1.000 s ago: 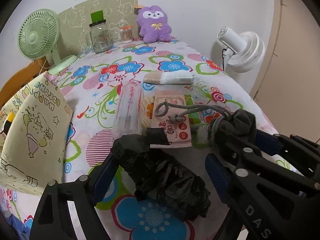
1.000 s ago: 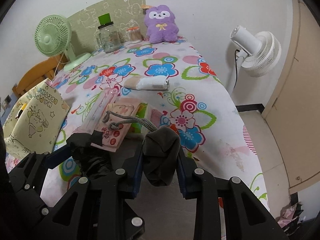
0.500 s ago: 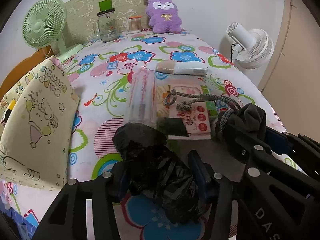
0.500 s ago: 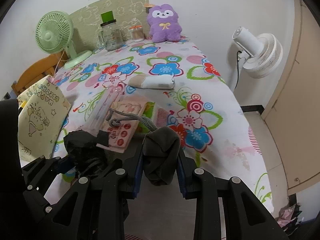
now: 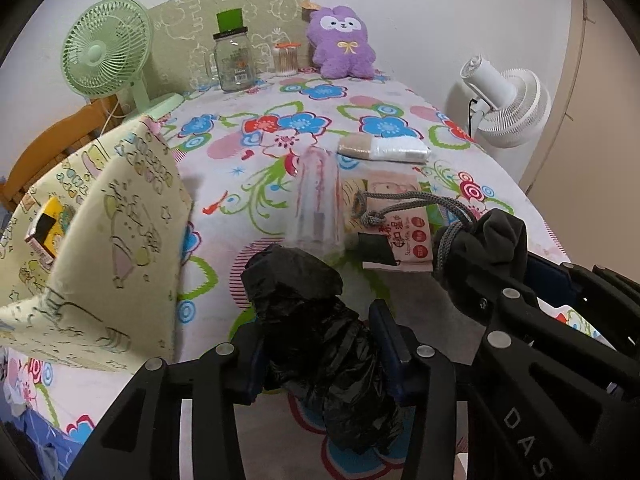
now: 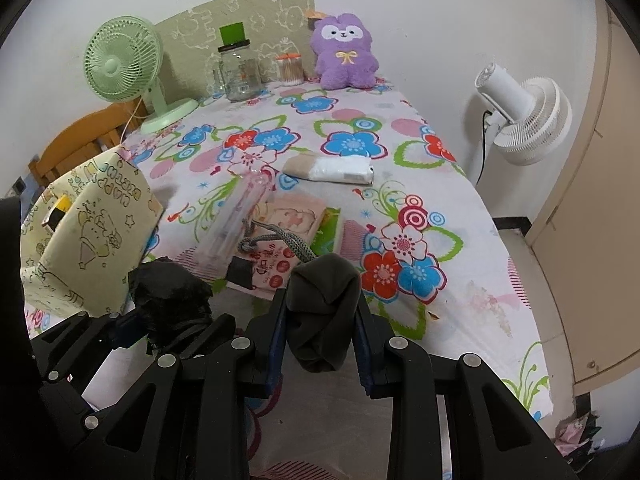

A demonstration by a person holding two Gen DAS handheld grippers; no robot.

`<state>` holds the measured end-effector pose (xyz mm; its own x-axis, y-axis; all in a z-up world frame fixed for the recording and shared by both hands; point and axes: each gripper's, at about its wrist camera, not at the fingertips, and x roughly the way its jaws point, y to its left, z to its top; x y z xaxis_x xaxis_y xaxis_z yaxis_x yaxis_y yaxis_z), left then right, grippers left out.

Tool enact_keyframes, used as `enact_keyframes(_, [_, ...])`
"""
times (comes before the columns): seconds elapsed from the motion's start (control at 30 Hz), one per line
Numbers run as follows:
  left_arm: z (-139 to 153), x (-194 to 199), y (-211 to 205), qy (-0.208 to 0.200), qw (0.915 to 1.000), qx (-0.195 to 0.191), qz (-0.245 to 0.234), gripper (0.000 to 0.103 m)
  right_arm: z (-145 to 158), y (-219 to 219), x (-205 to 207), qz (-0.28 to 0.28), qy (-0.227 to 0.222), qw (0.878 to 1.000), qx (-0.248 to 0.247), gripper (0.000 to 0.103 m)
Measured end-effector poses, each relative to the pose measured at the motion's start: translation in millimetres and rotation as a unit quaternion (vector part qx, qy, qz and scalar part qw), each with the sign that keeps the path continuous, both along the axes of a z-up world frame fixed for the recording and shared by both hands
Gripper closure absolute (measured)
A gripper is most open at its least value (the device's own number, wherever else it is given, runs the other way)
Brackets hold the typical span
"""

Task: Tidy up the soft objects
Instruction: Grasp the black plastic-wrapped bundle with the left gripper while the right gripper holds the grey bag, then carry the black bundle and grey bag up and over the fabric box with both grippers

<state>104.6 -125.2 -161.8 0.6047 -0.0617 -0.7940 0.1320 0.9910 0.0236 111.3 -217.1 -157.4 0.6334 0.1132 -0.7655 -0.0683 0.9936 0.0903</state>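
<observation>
My left gripper (image 5: 320,340) is shut on a crumpled black plastic bag (image 5: 316,332) and holds it just above the flowered tablecloth (image 5: 304,120). The bag also shows in the right wrist view (image 6: 170,300). My right gripper (image 6: 320,320) is shut on a dark grey drawstring pouch (image 6: 322,312), seen in the left wrist view (image 5: 484,248). Its grey cord (image 5: 404,208) trails over a pink wipes pack (image 5: 400,216). A purple plush toy (image 5: 342,48) sits at the far end.
A yellow cartoon fabric bin (image 5: 92,240) stands at left. A clear tube pack (image 5: 318,196) and a white tissue pack (image 5: 384,148) lie mid-table. A glass jar (image 5: 234,60), a cotton swab jar (image 5: 286,58) and a green fan (image 5: 106,48) stand at the back. A white fan (image 6: 524,120) stands right of the table.
My left gripper closed on the black plastic bag and lifted it slightly. My right gripper kept its hold on the pouch and rose a little.
</observation>
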Motion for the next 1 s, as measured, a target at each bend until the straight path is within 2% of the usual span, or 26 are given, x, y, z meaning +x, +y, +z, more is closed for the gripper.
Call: enact_keyframes(1.0, [82, -10, 17, -0.076, 0.997, -0.015, -0.005, 0.056, 84, 16, -18, -0.002, -0.091, 0.996, -0.007, 0.07])
